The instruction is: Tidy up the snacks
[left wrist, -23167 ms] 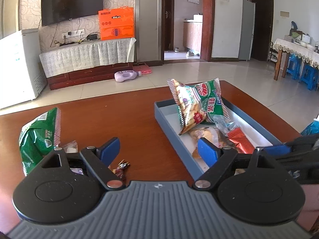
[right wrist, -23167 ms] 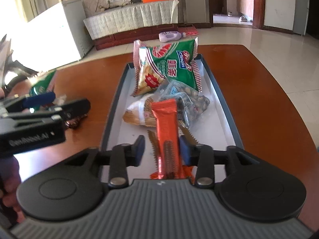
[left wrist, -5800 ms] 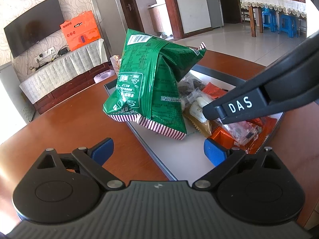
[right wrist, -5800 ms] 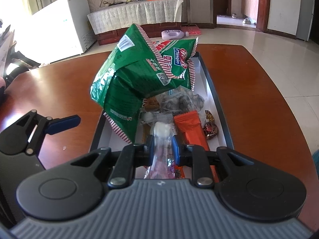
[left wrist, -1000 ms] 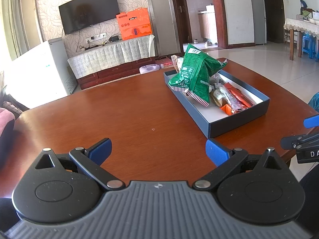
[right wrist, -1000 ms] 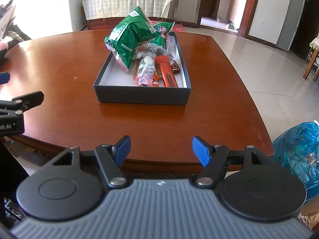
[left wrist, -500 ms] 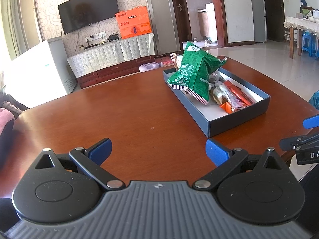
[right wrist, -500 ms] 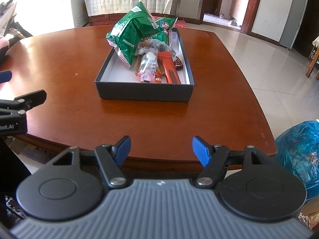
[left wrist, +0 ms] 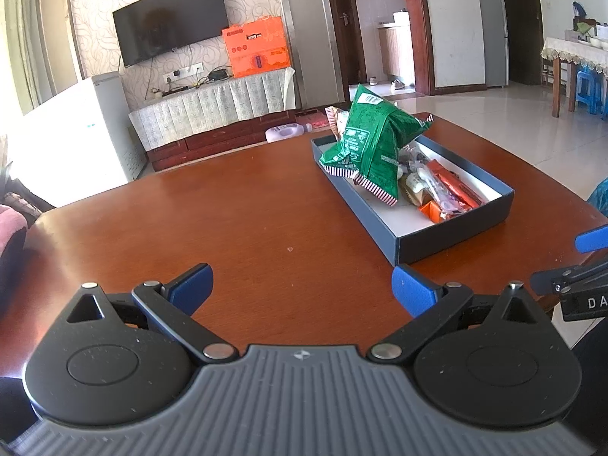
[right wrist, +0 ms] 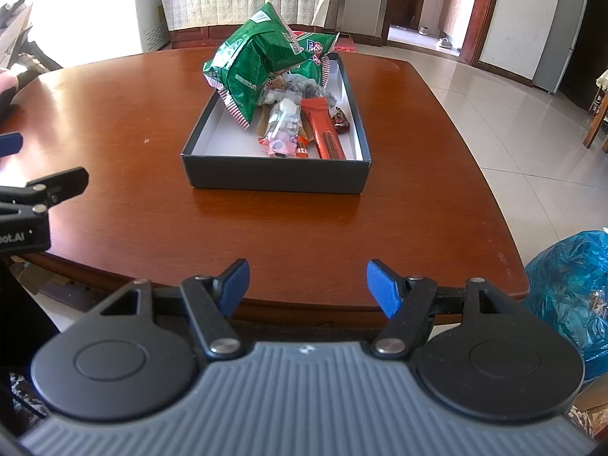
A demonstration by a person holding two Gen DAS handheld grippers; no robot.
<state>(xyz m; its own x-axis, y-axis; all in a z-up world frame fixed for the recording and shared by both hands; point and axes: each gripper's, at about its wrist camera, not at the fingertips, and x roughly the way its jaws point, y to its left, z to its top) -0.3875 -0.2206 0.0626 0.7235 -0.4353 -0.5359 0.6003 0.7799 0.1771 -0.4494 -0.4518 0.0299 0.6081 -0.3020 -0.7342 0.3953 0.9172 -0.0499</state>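
A dark blue box (right wrist: 277,176) (left wrist: 452,233) stands on the round wooden table (right wrist: 133,114) (left wrist: 190,209). Inside it a big green snack bag (right wrist: 254,64) (left wrist: 374,144) leans over a second green and red bag (right wrist: 313,47), an orange-red bar (right wrist: 325,129) (left wrist: 454,186), a pink packet (right wrist: 281,133), a dark candy (right wrist: 341,123) and other small wrappers. My right gripper (right wrist: 307,285) is open and empty, back at the table's near edge. My left gripper (left wrist: 300,285) is open and empty too, low over the table, left of the box.
A blue plastic bag (right wrist: 570,288) sits on the floor at the table's right. Beyond the table are a TV cabinet (left wrist: 212,114) with an orange box (left wrist: 256,51), a white appliance (left wrist: 72,136) and tiled floor (right wrist: 494,87).
Over the last second nothing has moved. Since several seconds ago both grippers have let go of their snacks and drawn back from the box.
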